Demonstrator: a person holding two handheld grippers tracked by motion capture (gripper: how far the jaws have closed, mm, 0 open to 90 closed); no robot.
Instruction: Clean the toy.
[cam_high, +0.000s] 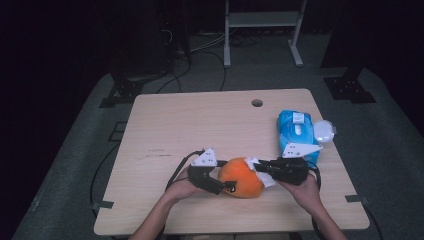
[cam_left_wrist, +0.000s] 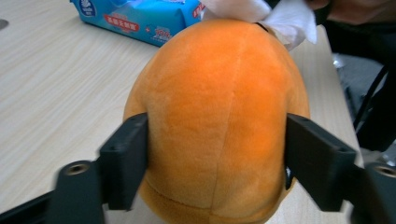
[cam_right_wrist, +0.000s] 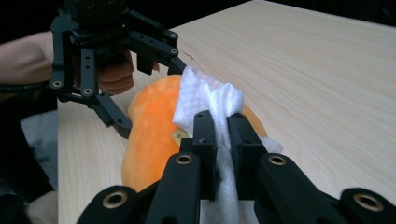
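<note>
An orange plush toy (cam_high: 241, 177) lies on the wooden table (cam_high: 200, 125) near its front edge. My left gripper (cam_high: 227, 186) comes in from the left, and in the left gripper view its black jaws press on both sides of the toy (cam_left_wrist: 215, 107). My right gripper (cam_right_wrist: 222, 126) is shut on a white tissue (cam_right_wrist: 205, 95), which rests against the top of the toy (cam_right_wrist: 149, 135). In the high view the right gripper (cam_high: 260, 166) sits just right of the toy, with the tissue (cam_high: 266, 180) between them. The left gripper (cam_right_wrist: 150, 98) faces it across the toy.
A blue pack of wet wipes (cam_high: 296, 131) lies at the right of the table, with a round whitish lid (cam_high: 324, 131) beside it. A cable hole (cam_high: 257, 103) sits near the far edge. A metal stand's legs (cam_high: 262, 35) rise beyond the table.
</note>
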